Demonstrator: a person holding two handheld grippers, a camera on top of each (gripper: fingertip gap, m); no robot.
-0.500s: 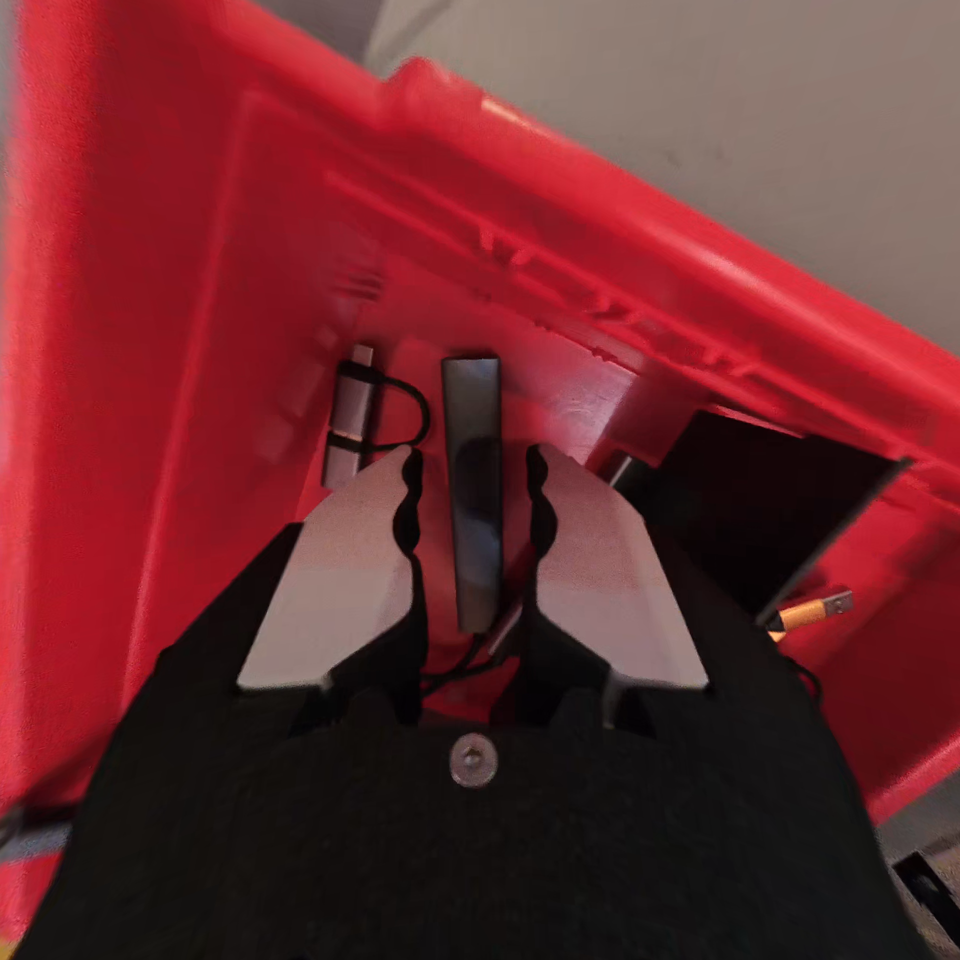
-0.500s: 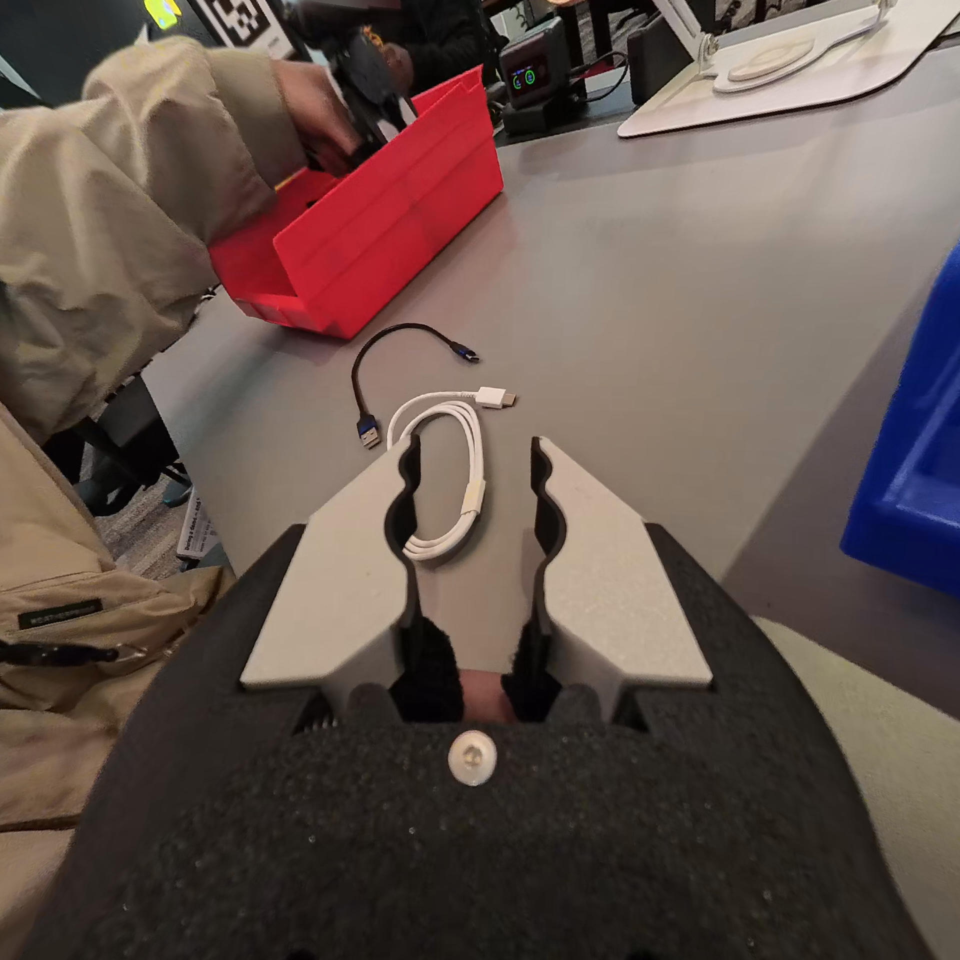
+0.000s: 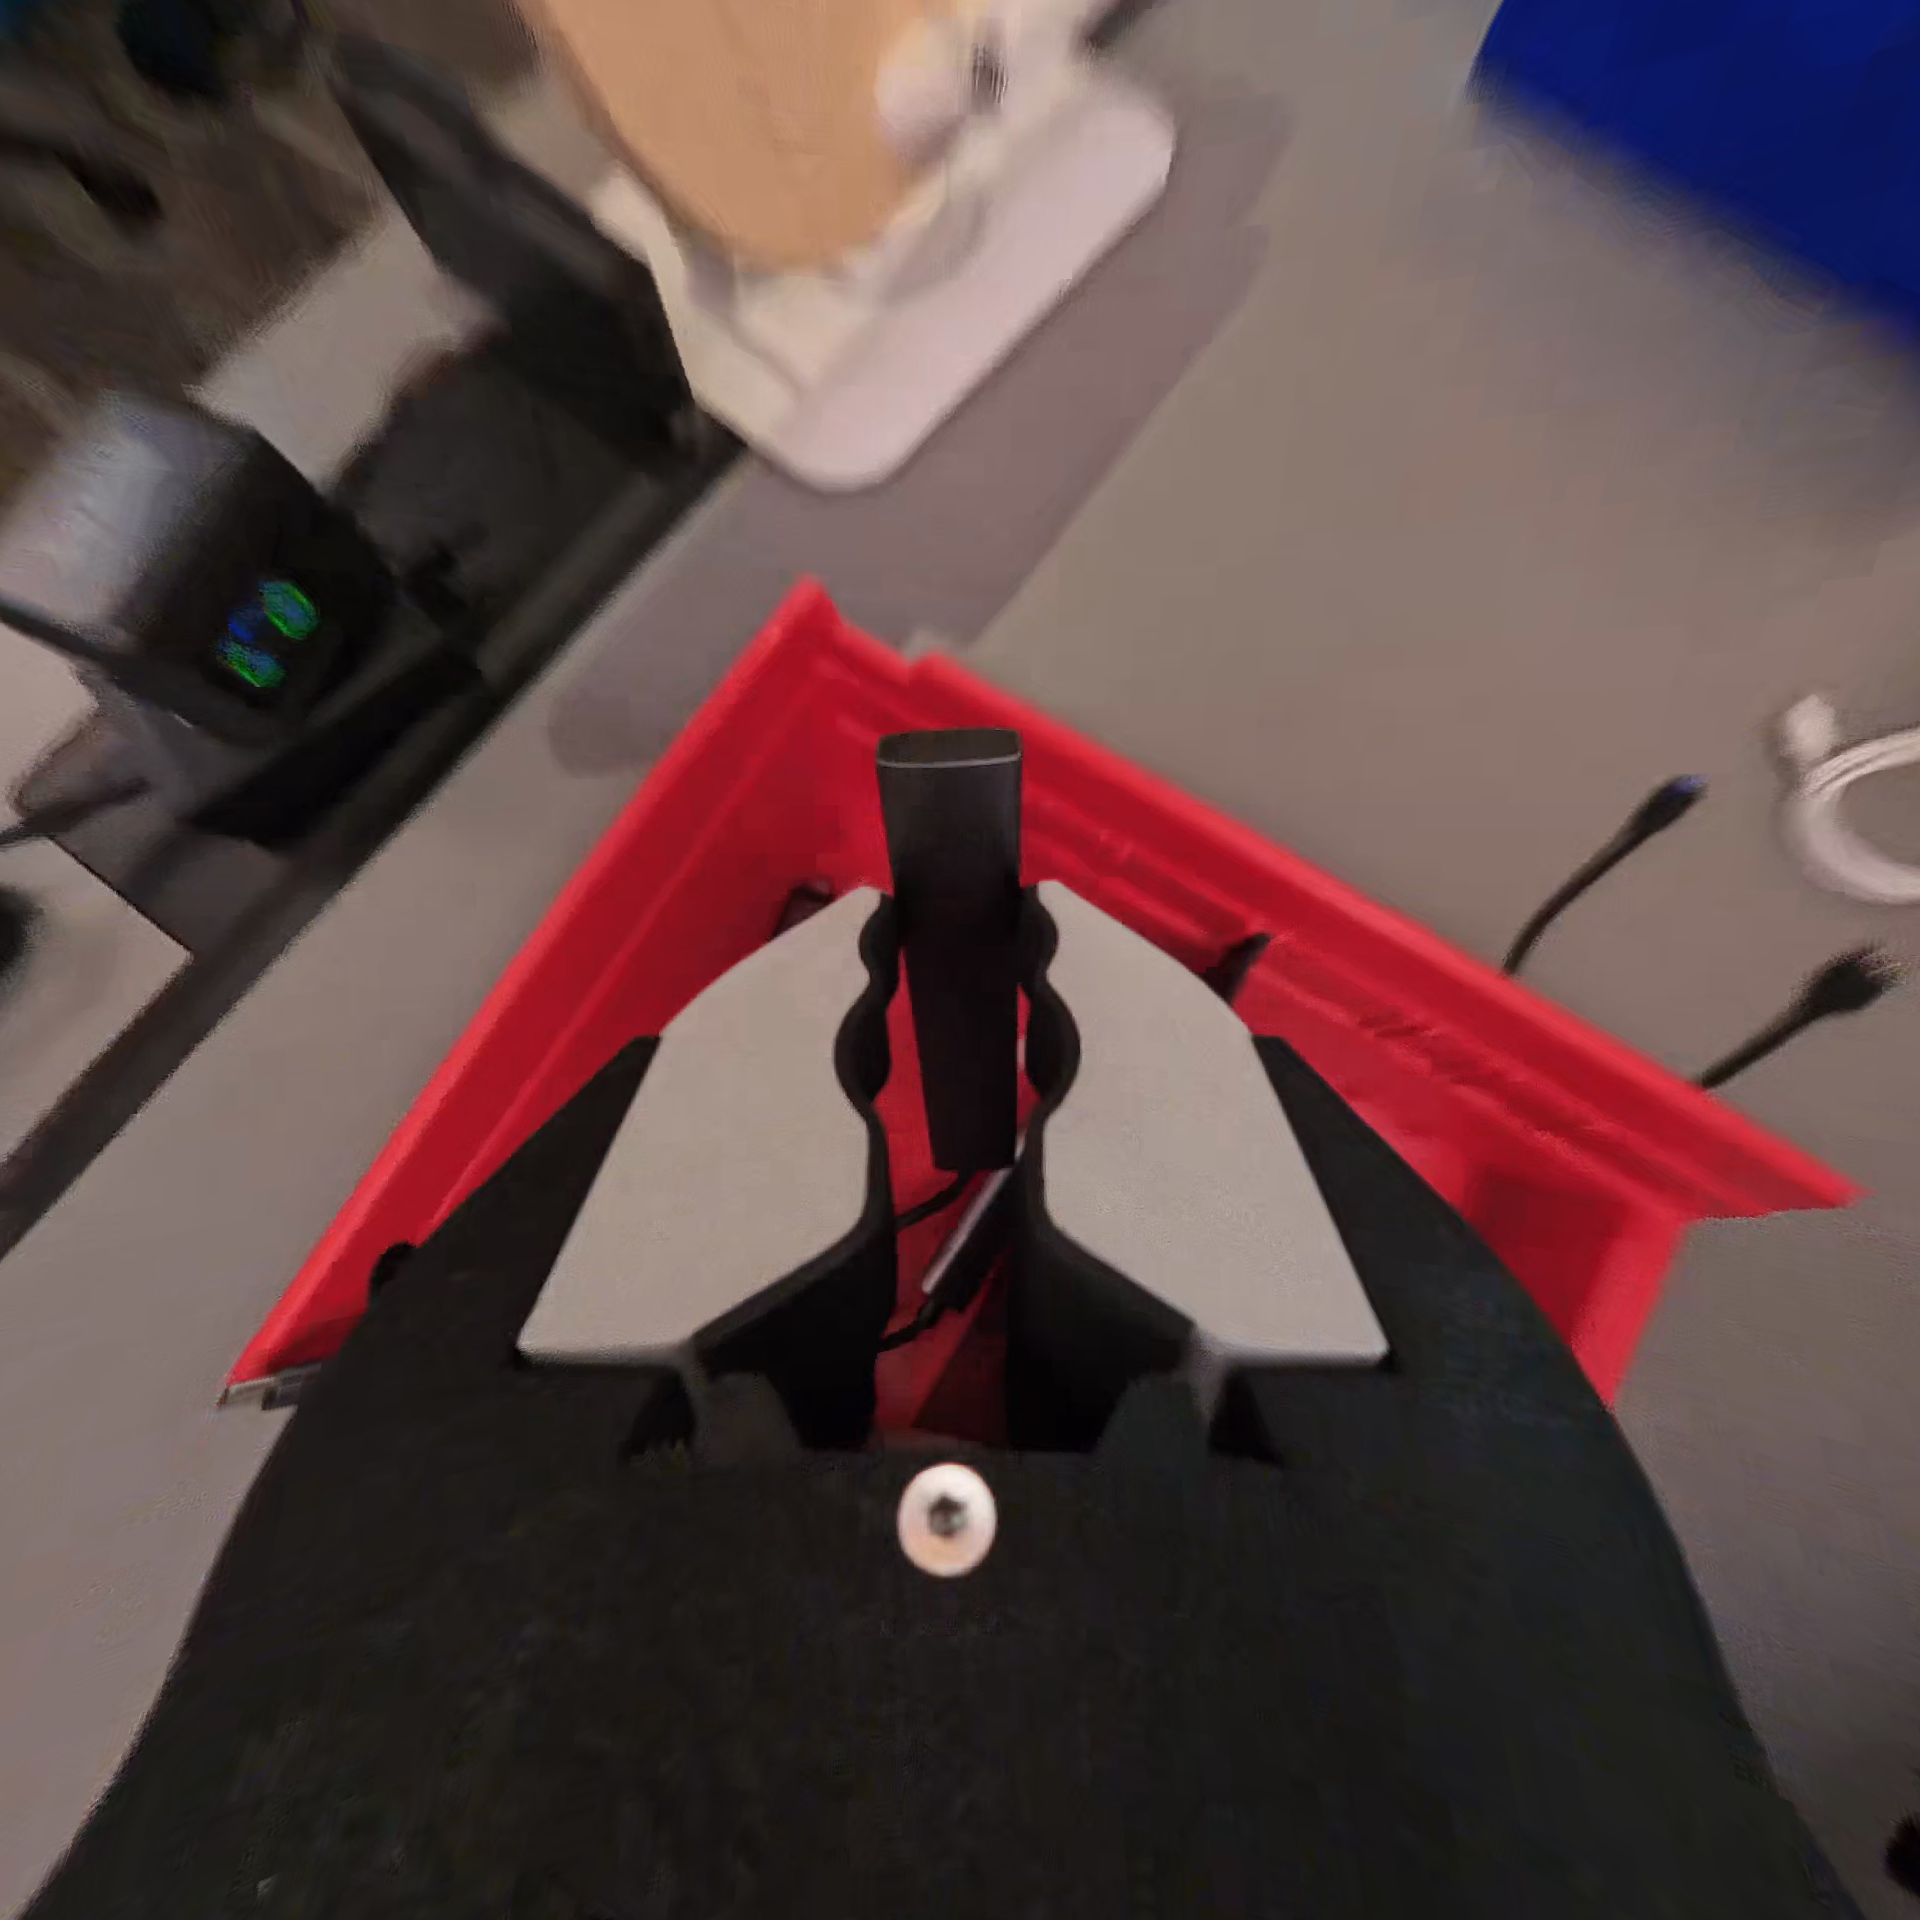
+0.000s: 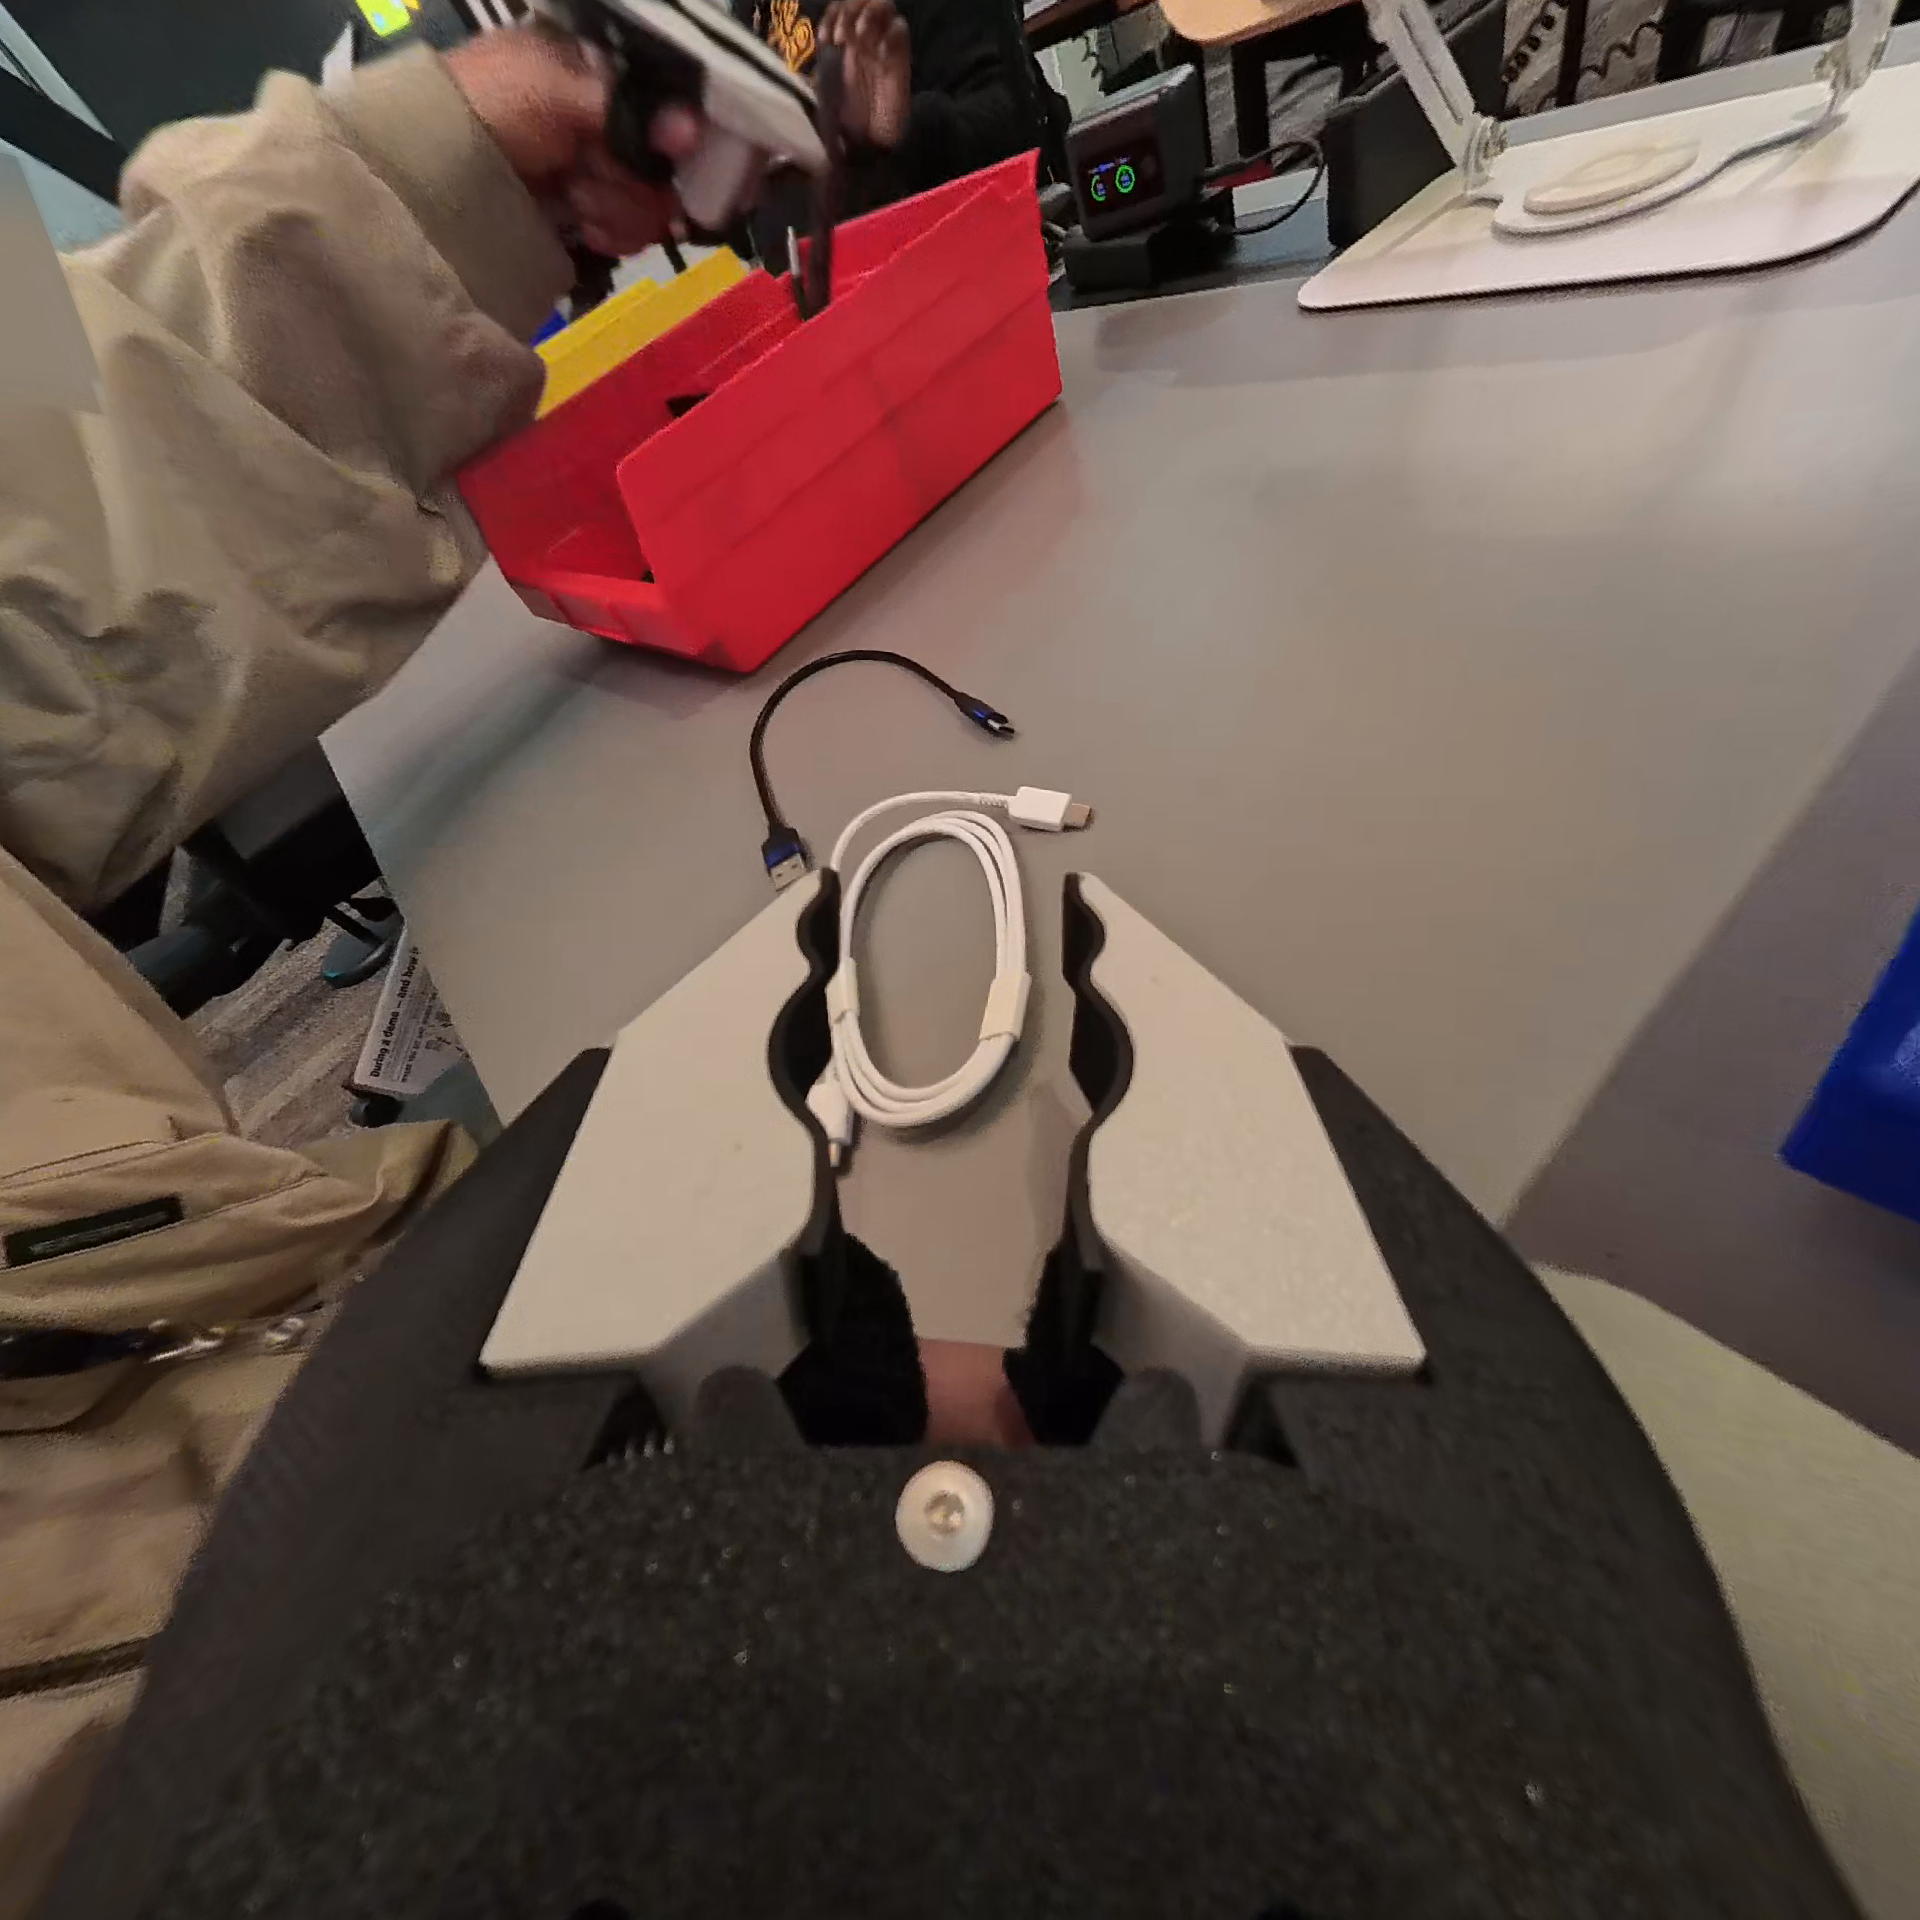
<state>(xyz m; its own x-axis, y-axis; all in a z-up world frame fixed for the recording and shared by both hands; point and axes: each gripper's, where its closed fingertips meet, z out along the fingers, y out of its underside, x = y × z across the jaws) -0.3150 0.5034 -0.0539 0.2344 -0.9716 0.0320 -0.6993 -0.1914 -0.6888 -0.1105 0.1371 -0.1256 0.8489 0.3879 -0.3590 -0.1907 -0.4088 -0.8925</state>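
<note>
My left gripper (image 3: 951,914) is shut on a dark grey slim adapter bar (image 3: 951,831), holding it above a corner of the red bin (image 3: 623,935); a thin black cable hangs from the bar's lower end. The right wrist view shows that gripper far off, lifted over the red bin (image 4: 831,468) with the bar (image 4: 816,239) hanging from it. My right gripper (image 4: 945,914) is open and empty, low over the grey table, with a coiled white cable (image 4: 935,977) lying between its fingers. A short black cable (image 4: 831,717) lies just beyond it.
A yellow bin (image 4: 634,312) stands behind the red one. A blue bin (image 4: 1860,1101) is at the right edge. A white stand base (image 4: 1610,208) and a black device with green lights (image 4: 1122,177) are at the table's far side. A person's beige sleeve (image 4: 260,416) is at the left. Some 45 cm of space lies between my two pairs of fingers. To reach the white stand base (image 4: 1610,208) in a straight line is about 35 cm for my left fingers, about 45 cm for my right.
My left gripper has closed on the dark bar and lifted it out of the red bin, tilting up so the table shows. My right gripper has barely moved.
</note>
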